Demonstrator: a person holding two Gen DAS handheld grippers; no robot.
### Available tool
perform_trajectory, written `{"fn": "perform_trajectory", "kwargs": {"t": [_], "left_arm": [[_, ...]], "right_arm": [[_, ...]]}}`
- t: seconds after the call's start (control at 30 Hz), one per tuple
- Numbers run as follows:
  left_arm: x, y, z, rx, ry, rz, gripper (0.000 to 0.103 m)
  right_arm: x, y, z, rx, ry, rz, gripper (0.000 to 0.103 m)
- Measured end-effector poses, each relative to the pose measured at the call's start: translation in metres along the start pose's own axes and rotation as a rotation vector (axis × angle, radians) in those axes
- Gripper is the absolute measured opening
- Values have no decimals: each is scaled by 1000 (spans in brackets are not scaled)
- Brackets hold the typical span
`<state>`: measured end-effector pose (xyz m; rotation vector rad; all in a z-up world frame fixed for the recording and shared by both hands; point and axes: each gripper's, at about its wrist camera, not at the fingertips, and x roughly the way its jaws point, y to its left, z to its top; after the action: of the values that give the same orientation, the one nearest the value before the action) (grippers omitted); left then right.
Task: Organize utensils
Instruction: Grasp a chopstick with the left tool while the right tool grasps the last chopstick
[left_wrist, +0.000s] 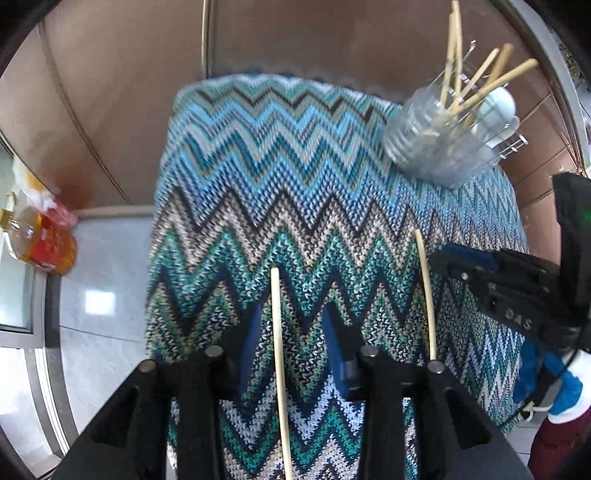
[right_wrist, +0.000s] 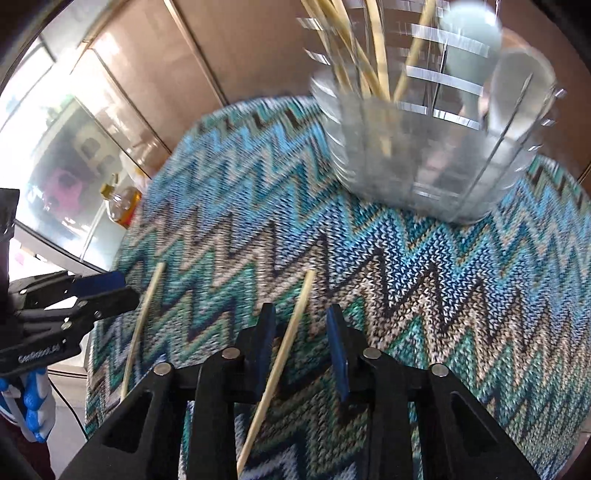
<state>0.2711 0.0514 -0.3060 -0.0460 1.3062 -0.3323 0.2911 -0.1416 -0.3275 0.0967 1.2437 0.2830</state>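
Two thin pale wooden chopsticks (left_wrist: 279, 369) (right_wrist: 275, 365) lie apart on the zigzag knitted cloth (left_wrist: 295, 177); each wide-open gripper, left (left_wrist: 291, 350) and right (right_wrist: 301, 350), straddles one, gripping nothing.

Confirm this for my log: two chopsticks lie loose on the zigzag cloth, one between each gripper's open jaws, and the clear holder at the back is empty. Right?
Not quite. The clear holder is not empty: the right wrist view shows several chopsticks and pale spoons standing in it. The rest holds: two chopsticks lie on the zigzag cloth, one between each gripper's open jaws.
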Motion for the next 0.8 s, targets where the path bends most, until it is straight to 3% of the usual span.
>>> {"fn": "perform_trajectory", "kwargs": {"t": [0.17,0.23,0.37,0.6,0.8], "left_arm": [[15,2,10,15,58,1,24],[21,1,13,24,78,6,16],[29,4,18,29,100,23,11],[29,10,18,61,117,43,10],[35,-6,19,69,101,78,4]], "right_arm": [[16,2,7,-18,53,-15,24],[19,4,9,-34,67,-27,22],[19,7,11,-69,87,-52,17],[28,17,17,-94,124,-61,14],[32,22,18,-86,104,-56,9]]}}
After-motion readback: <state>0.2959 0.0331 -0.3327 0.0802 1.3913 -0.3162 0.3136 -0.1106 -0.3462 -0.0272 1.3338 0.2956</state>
